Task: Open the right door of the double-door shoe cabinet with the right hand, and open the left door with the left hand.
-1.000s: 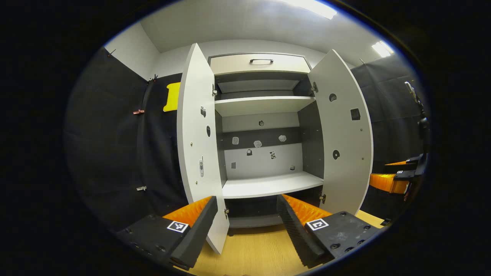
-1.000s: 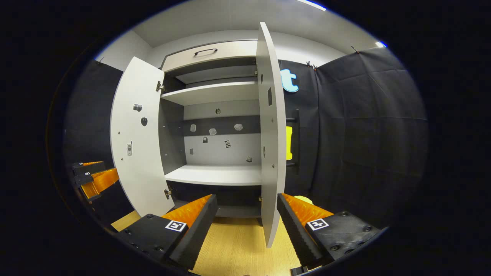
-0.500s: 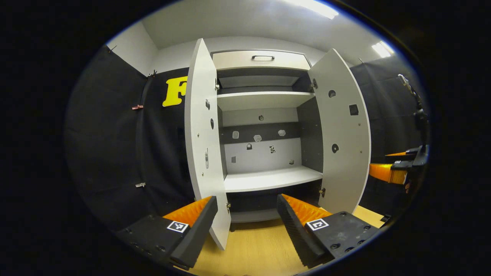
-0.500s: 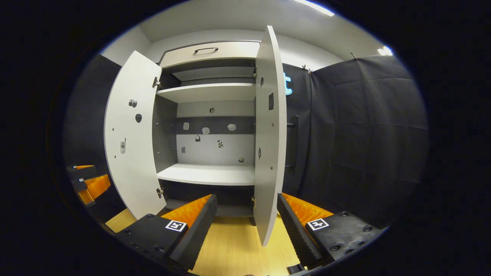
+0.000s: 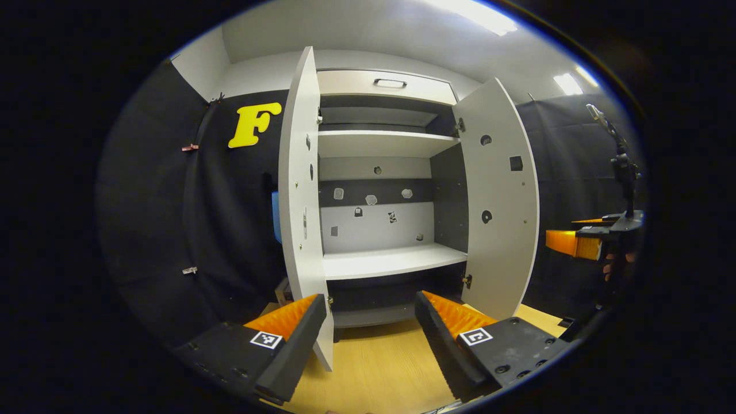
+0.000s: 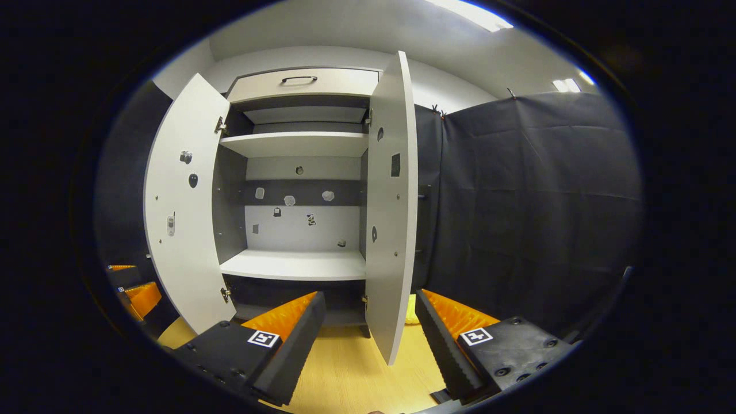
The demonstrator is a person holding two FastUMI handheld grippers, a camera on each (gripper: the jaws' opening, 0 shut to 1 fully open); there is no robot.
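- 2 doors stand swung out on your cabinet point(image 5: 379, 172): in the left gripper view the left door point(image 5: 302, 195) sits left of centre, nearly edge-on, and the right door point(image 5: 500, 207) right of centre shows its inner face.
- Your left gripper point(image 5: 371, 322) sits at the bottom of its view with fingers spread, pinching nothing; the left door's lower edge hangs between them, just beside the finger on the frame's left. Whether they touch, you cannot tell.
- Your right gripper point(image 6: 371, 322) is spread too, at the bottom of the right gripper view, holding nothing; the right door point(image 6: 391, 207) hangs between its fingers.
- In that view the left door point(image 6: 181, 201) fills the frame's left, and your left gripper point(image 6: 135, 290) peeks out at lower left.
- At the right edge of the left gripper view you see the right gripper point(image 5: 586, 241).
- Inside, 2 pale shelves point(image 5: 391, 261) cross the cabinet; a drawer point(image 5: 385, 86) with a dark handle tops it.
- Wooden floor point(image 5: 379, 368) lies below.
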